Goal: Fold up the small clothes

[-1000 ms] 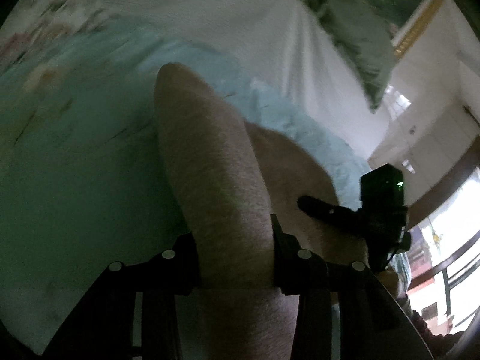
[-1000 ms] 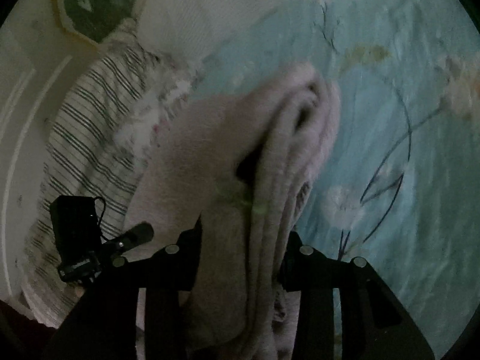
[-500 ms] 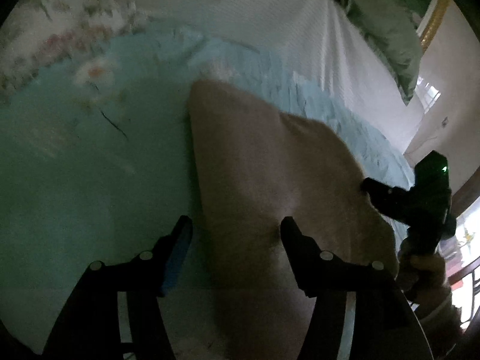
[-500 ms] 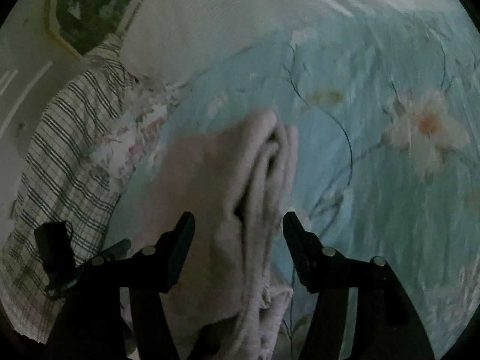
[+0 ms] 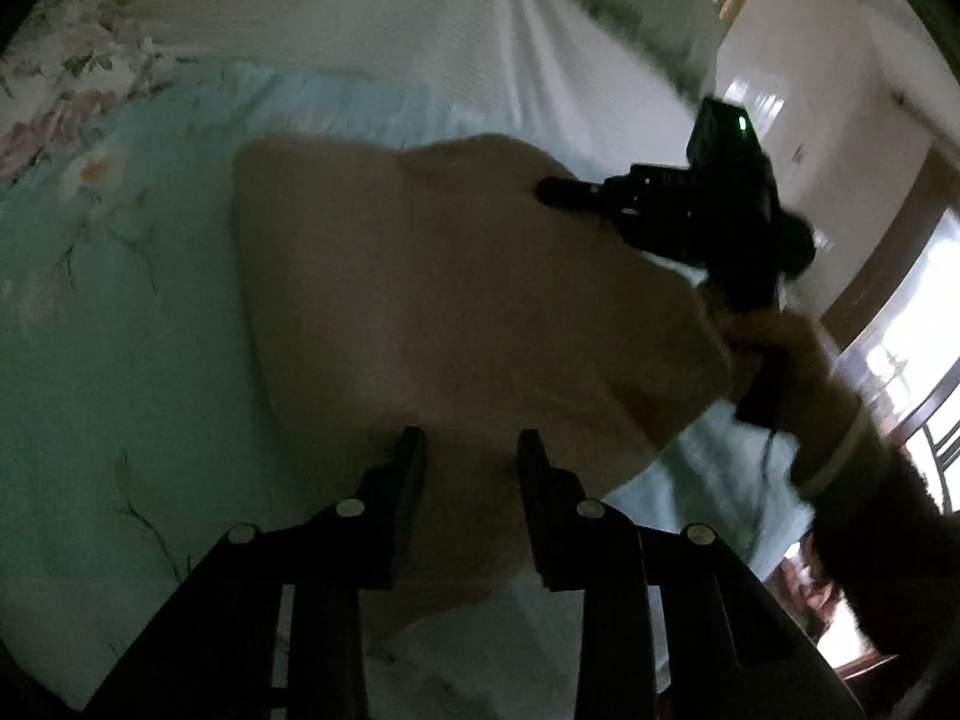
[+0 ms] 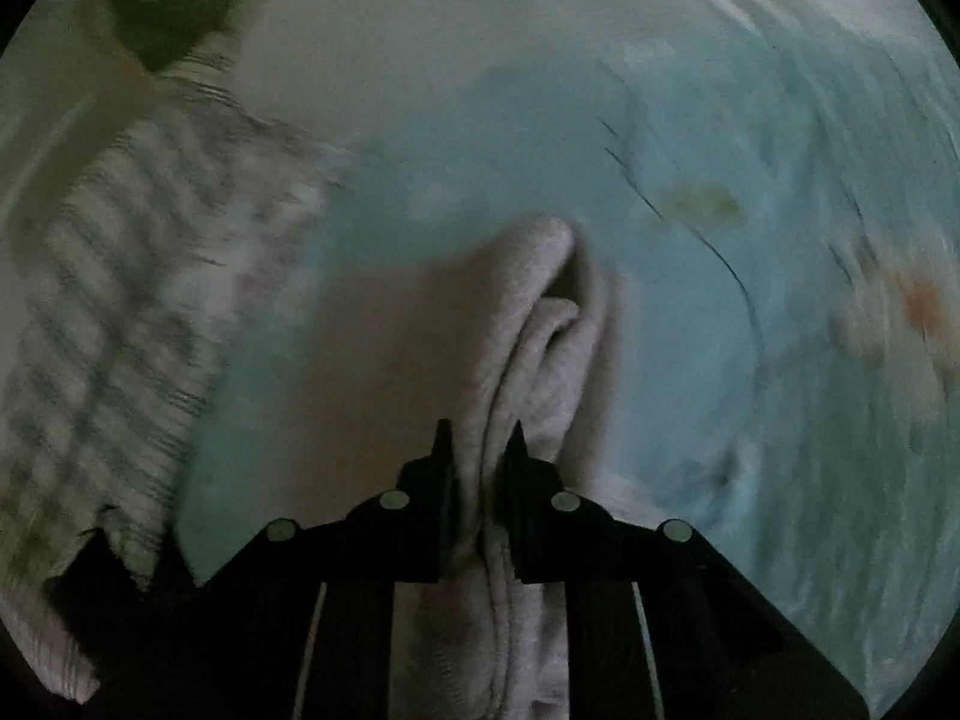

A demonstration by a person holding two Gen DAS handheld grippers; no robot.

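A beige-pink garment (image 5: 450, 276) lies spread on a light blue floral bedspread (image 5: 120, 330). My left gripper (image 5: 471, 441) hangs over its near edge, jaws closing. The cloth runs smooth between the fingers, and no pinched ridge shows there. In the right wrist view the same garment (image 6: 528, 312) is bunched into thick folds. My right gripper (image 6: 480, 432) is closing and its pads squeeze those folds at the garment's right side. The right gripper (image 5: 558, 192) also shows in the left wrist view, at the garment's far right corner, held by a hand (image 5: 780, 348).
A white sheet (image 5: 390, 30) covers the bed beyond the bedspread (image 6: 750, 390), with a green pillow (image 5: 630, 0) at its far end. A striped and checked cloth (image 6: 120, 312) lies left of the garment. A bright window (image 5: 912, 312) is off to the right.
Both grippers let go of the raised fold, opened wide, then narrowed again. The garment dropped flat on the bed. The right gripper now pinches its bunched edge, and the left has moved back to the near edge.
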